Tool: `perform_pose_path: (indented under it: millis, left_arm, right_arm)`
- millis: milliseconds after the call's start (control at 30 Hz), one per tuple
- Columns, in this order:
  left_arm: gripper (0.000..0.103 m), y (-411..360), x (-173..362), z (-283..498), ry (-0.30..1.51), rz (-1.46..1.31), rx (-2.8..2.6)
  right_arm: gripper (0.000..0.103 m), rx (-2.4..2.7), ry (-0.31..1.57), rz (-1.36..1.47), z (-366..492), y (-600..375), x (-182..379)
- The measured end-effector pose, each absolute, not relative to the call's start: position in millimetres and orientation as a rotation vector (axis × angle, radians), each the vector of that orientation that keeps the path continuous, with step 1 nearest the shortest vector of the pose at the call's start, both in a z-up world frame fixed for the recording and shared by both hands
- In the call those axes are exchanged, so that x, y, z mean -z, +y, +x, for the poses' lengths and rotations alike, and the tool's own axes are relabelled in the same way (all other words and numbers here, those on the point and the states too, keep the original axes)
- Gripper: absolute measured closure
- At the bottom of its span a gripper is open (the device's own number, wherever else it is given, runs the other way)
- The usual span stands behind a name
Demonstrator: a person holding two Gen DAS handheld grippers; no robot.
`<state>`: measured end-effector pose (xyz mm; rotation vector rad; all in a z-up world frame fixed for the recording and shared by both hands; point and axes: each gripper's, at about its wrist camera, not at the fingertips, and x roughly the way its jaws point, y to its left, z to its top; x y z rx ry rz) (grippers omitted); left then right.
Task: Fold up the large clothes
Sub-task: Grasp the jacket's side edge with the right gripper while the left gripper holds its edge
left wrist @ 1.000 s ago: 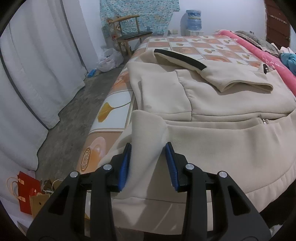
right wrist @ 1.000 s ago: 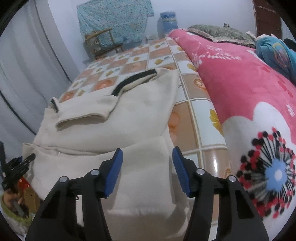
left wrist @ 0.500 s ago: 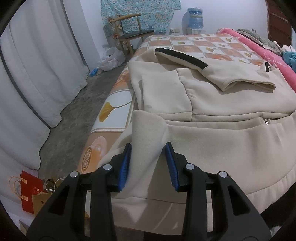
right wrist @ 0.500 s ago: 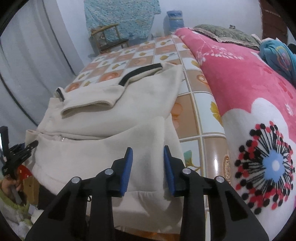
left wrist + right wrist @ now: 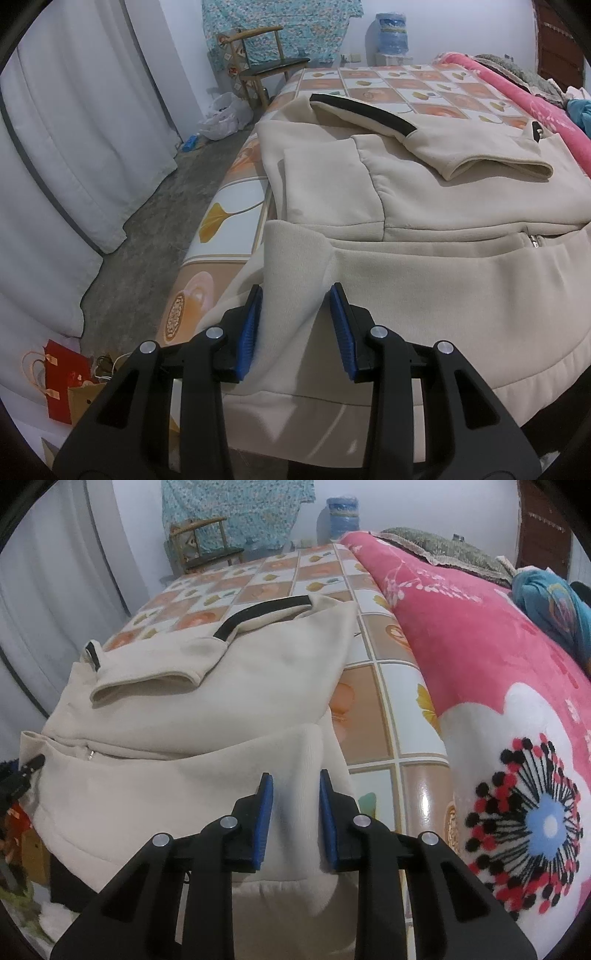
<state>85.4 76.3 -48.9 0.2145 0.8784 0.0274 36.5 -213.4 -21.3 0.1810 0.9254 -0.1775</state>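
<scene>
A large cream hooded jacket (image 5: 424, 206) lies on the bed with a black-trimmed sleeve (image 5: 369, 114) folded across it. Its near hem is lifted and doubled back over the body. My left gripper (image 5: 295, 325) is shut on the hem's left corner. My right gripper (image 5: 295, 812) is shut on the hem's right corner, and the jacket (image 5: 207, 701) spreads out beyond it. The left gripper's tip (image 5: 26, 771) shows at the left edge of the right wrist view.
The bed has a checkered orange and white cover (image 5: 236, 218). A pink flowered blanket (image 5: 480, 657) lies along the right side. A wooden chair (image 5: 266, 70) and water bottle (image 5: 391, 33) stand at the far wall. White curtains (image 5: 74, 147) and paper bags (image 5: 66, 384) are left.
My right gripper closed from wide open onto the hem's right corner and the hem rose. My left gripper kept its grip and barely moved.
</scene>
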Motion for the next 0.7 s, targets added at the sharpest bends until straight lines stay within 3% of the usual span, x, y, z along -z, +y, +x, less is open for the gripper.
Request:
perform_pose_path:
  millis: [700]
  left_arm:
    - [0.067,75.6,49.0,85.2,0.88,0.226,-0.033]
  right_arm:
    - [0.078,0.199,0.943,0.16,40.9,-212.7,23.8]
